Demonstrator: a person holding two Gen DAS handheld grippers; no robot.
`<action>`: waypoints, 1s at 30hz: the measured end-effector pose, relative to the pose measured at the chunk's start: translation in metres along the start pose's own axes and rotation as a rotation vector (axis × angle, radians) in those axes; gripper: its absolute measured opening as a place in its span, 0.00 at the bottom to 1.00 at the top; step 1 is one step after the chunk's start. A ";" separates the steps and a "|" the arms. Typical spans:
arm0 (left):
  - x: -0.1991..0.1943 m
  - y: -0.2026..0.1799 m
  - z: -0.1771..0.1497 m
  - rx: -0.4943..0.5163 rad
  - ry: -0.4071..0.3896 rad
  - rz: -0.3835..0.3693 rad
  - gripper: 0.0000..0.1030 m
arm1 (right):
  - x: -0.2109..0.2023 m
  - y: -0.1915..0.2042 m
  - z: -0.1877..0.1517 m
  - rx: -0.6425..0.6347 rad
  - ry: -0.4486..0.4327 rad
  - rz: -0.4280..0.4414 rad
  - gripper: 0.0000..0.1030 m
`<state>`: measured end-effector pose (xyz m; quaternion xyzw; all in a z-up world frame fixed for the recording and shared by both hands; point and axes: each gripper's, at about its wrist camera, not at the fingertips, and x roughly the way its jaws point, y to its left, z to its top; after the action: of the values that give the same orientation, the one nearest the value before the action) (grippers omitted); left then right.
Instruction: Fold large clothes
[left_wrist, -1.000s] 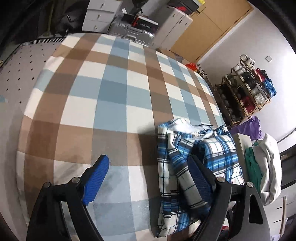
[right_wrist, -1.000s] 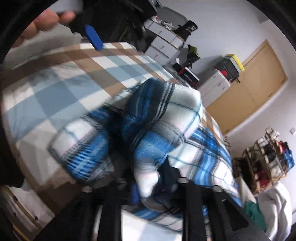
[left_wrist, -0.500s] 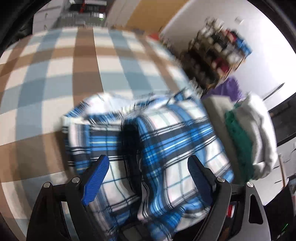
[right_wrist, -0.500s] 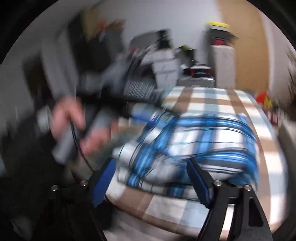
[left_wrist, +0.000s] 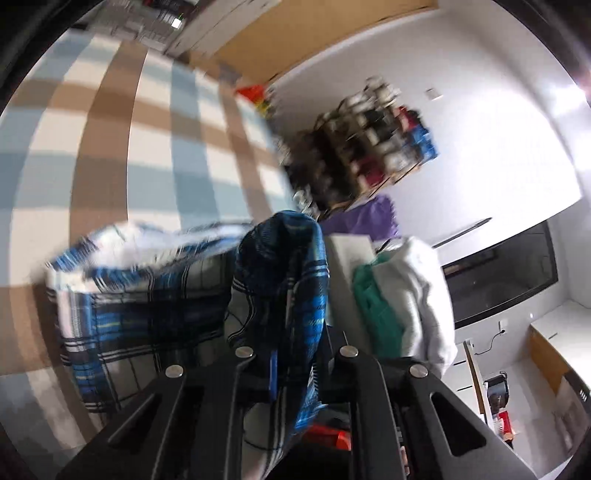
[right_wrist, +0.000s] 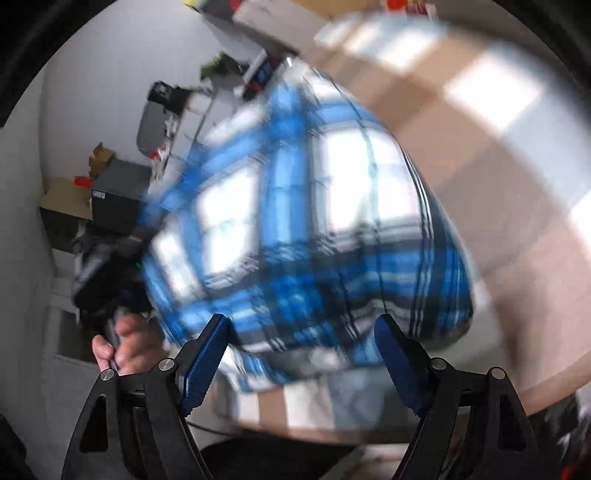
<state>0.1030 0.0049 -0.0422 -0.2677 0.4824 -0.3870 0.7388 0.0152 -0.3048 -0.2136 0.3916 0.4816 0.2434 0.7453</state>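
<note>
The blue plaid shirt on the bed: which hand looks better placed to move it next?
The left, probably. The left gripper is already shut on a fold of the blue plaid shirt, while the right gripper is open, its fingers apart in front of the bundle.

Shirt (left_wrist: 155, 295) on the bed (left_wrist: 110, 147), clothes pile (left_wrist: 402, 295) just right of it.

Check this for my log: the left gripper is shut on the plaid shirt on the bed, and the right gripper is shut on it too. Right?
Not quite. The right gripper is open, its jaws spread apart, as the right wrist view shows. The left gripper is indeed shut on the plaid shirt on the bed.
</note>
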 end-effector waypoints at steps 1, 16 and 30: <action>-0.004 0.001 -0.002 0.004 -0.003 0.000 0.07 | 0.002 0.005 0.000 -0.030 -0.002 -0.025 0.79; -0.030 0.055 -0.044 -0.058 0.051 0.277 0.07 | -0.020 0.045 0.014 -0.167 -0.102 0.084 0.79; -0.080 0.045 -0.054 -0.112 -0.057 0.384 0.17 | 0.060 0.058 0.018 -0.318 0.049 -0.219 0.79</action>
<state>0.0487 0.0947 -0.0573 -0.2224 0.5242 -0.2038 0.7964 0.0575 -0.2335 -0.1936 0.2080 0.4947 0.2433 0.8079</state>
